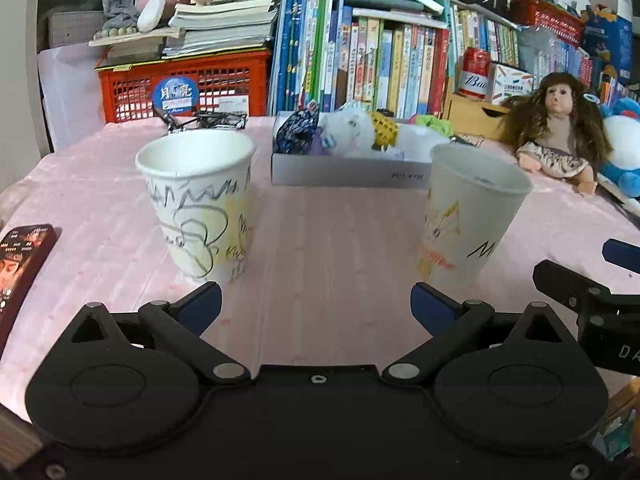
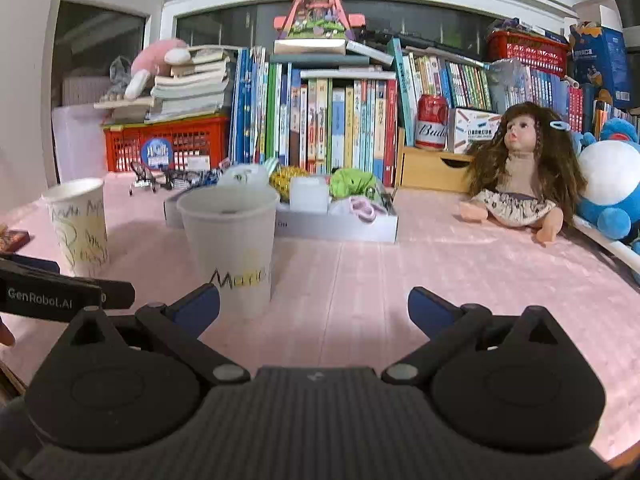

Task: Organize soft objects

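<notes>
A shallow grey box at the table's far middle holds several soft items: a dark blue patterned one, a white plush and a yellow one. It also shows in the right wrist view, with a green soft item. Two scribbled paper cups stand upright in front of it: a left cup and a right cup. My left gripper is open and empty, low between the cups. My right gripper is open and empty, just right of the right cup.
A doll and a blue-white plush sit at the back right. Books, a red crate and a red can line the back. A phone lies at the left edge. Pink cloth covers the table.
</notes>
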{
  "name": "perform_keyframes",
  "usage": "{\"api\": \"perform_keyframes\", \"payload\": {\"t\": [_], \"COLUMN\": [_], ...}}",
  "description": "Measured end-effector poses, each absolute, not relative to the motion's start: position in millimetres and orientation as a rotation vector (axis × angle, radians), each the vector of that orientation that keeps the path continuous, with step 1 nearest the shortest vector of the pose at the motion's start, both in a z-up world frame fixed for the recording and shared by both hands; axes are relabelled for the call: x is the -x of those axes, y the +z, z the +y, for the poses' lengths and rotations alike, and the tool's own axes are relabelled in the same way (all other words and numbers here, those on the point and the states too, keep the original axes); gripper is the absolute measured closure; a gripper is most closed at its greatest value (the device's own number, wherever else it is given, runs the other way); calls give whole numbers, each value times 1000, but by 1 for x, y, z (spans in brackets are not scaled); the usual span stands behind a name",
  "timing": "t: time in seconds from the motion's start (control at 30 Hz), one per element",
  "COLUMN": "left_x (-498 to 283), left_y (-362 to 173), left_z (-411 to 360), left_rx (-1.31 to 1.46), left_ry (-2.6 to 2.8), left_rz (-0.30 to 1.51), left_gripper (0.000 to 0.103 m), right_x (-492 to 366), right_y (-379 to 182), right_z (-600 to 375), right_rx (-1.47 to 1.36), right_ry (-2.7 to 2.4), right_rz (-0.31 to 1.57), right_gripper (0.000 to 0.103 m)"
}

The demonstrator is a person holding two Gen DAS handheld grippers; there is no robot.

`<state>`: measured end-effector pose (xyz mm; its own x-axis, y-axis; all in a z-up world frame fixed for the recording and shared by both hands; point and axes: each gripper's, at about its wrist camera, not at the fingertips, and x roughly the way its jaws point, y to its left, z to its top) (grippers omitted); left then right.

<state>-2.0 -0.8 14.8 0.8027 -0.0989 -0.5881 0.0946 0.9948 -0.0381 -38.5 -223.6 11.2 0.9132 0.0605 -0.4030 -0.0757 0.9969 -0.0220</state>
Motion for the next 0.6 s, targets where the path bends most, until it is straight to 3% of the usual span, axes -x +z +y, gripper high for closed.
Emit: {"api": "perform_keyframes", "payload": {"t": [0.6], "left_x": [-2], "left_y": [-8], "left_z": [0], "left_rx": [-14], "left_ry": [-60], "left_rz": [657], "left_gripper": [1], "right_x": [27], "right_y": [-17], "right_z": [-208], "right_rx": [90], "right_ry": [37], "right_rz": [521], "right_gripper": [0]}}
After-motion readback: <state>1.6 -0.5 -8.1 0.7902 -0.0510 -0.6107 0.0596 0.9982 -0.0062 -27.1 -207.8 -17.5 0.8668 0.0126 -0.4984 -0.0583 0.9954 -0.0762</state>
